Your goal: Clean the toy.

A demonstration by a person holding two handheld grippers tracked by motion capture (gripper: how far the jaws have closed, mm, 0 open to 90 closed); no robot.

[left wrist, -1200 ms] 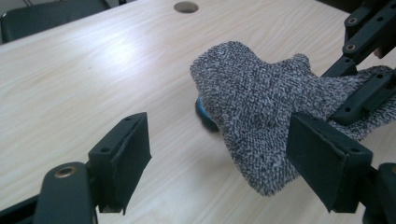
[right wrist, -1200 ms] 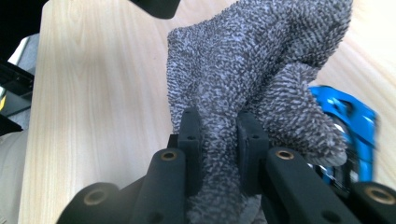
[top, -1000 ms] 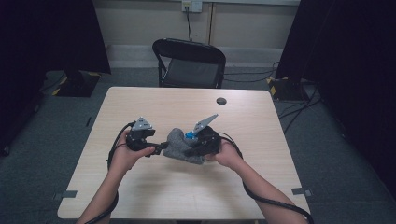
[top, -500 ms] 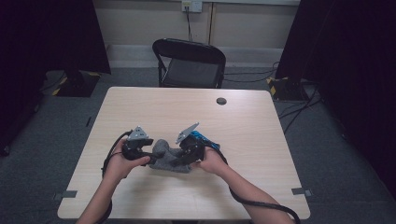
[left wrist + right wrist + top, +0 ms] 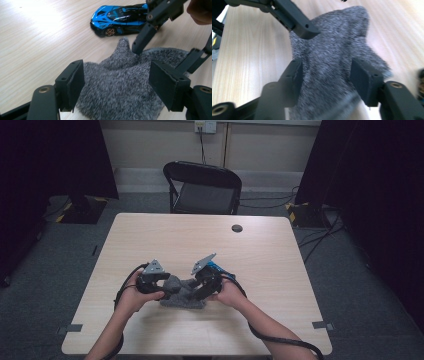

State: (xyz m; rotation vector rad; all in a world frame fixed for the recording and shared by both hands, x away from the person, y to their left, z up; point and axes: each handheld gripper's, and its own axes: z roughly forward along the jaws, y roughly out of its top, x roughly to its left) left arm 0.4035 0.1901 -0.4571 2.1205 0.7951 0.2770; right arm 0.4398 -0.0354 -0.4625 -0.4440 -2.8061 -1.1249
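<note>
Pale wood table (image 5: 280, 270). Small dark disc (image 5: 237, 228) near its far edge. Black folding chair (image 5: 205, 187) beyond. Wall outlet (image 5: 205, 126) above. Cables (image 5: 320, 227) on floor.

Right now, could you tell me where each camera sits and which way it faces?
High view: above the person's side, facing forward and down on the table; forearms, both grippers.
Left gripper view: on the left gripper, facing the grey knit cloth and blue toy car.
Right gripper view: on the right gripper, facing the cloth.
All share the cloth.
</note>
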